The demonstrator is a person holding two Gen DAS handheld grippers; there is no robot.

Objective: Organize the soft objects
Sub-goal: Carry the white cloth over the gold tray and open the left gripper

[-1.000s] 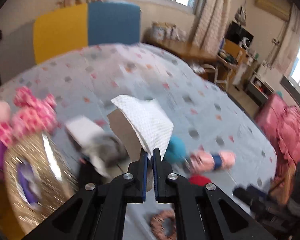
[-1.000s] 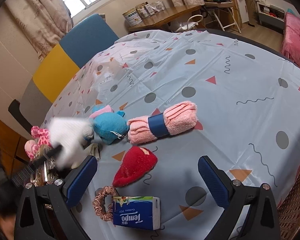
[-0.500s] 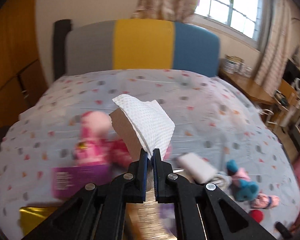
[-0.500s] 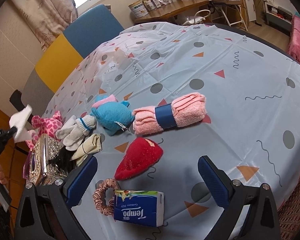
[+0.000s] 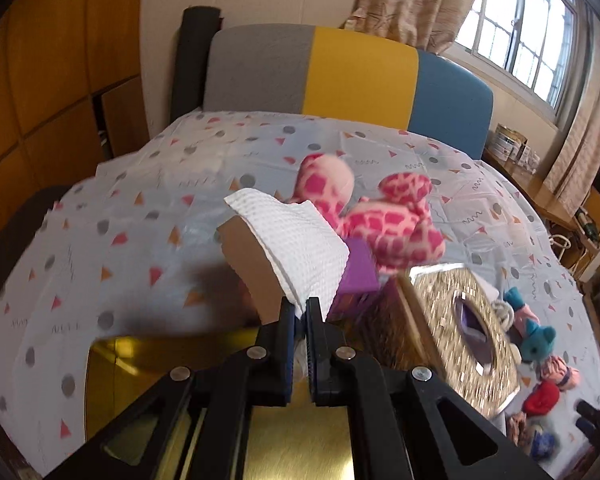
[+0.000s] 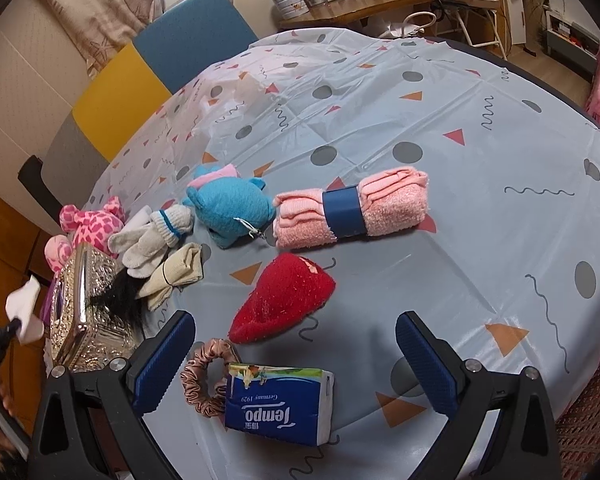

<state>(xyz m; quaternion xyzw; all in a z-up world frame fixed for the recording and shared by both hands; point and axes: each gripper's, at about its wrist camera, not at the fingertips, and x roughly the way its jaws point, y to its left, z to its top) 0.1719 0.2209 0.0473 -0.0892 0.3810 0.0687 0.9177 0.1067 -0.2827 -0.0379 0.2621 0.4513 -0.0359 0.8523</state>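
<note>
**A:** Well, starting at the left of the right wrist view: the left gripper sits at the lower-left edge, pinched tight on a white waffle-textured cloth with a brown card backing. What worries an observer there?

**B:** The grip is only on the bottom edge. In the left wrist view that cloth stands up from nearly closed jaws at frame centre, above a shiny gold surface that fills the bottom of the frame. It could slip out or flop sideways as it travels, since cloth and card may slide against each other.

**A:** And just right of it?

**B:** The glittery gold tissue box sits close by at centre right, with a purple box and the pink spotted plush toy behind. A careless swing would likely knock one of those.

**A:** Moving right across the right wrist view?

**B:** The grey knit gloves, blue plush toy, rolled pink towel with a blue band and red fuzzy slipper-shaped piece lie mid-frame, unsorted on the patterned tablecloth. The right gripper hangs wide open and empty at the bottom, over the pink satin scrunchie and blue Tempo tissue pack. Dropping down there, it might catch both at once.
</note>
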